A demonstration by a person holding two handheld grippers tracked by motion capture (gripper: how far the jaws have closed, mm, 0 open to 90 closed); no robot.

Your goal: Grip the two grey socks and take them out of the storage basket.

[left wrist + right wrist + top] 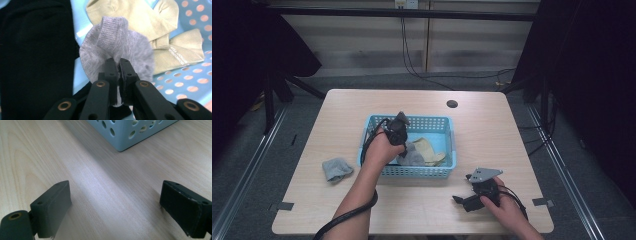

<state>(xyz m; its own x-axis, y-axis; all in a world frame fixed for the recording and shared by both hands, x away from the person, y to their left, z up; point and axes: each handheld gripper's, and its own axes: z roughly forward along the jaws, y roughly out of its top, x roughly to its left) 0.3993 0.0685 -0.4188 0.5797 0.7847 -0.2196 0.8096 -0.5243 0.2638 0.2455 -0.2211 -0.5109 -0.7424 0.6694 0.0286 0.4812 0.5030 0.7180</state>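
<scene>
A grey sock (pixel 117 45) hangs pinched between the jaws of my left gripper (pixel 118 65), which is shut on it just above the floor of the blue basket (pixel 432 171). In the high view the left gripper (pixel 404 150) reaches down into the basket with the grey sock (pixel 413 157) bunched under it. Beige socks (pixel 160 30) and a black sock (pixel 35 57) lie in the basket beneath. My right gripper (pixel 115 207) rests low over the bare table with its jaws wide apart and nothing between them; in the high view the right gripper (pixel 458 199) sits at the front right.
A second grey sock (pixel 336 169) lies on the table left of the basket. The basket's corner (pixel 125 137) is just ahead of the right gripper. A dark round hole (pixel 452 104) marks the tabletop behind the basket.
</scene>
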